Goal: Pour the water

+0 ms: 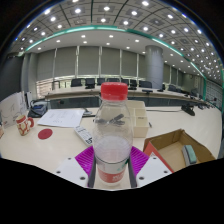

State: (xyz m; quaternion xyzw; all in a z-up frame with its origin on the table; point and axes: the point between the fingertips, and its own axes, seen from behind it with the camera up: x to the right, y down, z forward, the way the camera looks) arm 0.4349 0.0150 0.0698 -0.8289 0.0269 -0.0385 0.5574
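Note:
A clear plastic bottle (pixel 112 135) with a red cap and a red label stands upright between my gripper's (pixel 112 165) two fingers. Both magenta pads (pixel 86 160) press against its lower body, so the gripper is shut on it. The bottle looks raised above the pale table (pixel 40 145). A white mug (pixel 24 124) with a red pattern stands on the table at the left, and a red lid (pixel 45 133) lies just right of it.
An open cardboard box (pixel 178 152) sits on the table right of the fingers. Papers (pixel 62 118) lie at the left behind the mug, and a pale box (pixel 138 118) stands behind the bottle. Office desks and chairs fill the room beyond.

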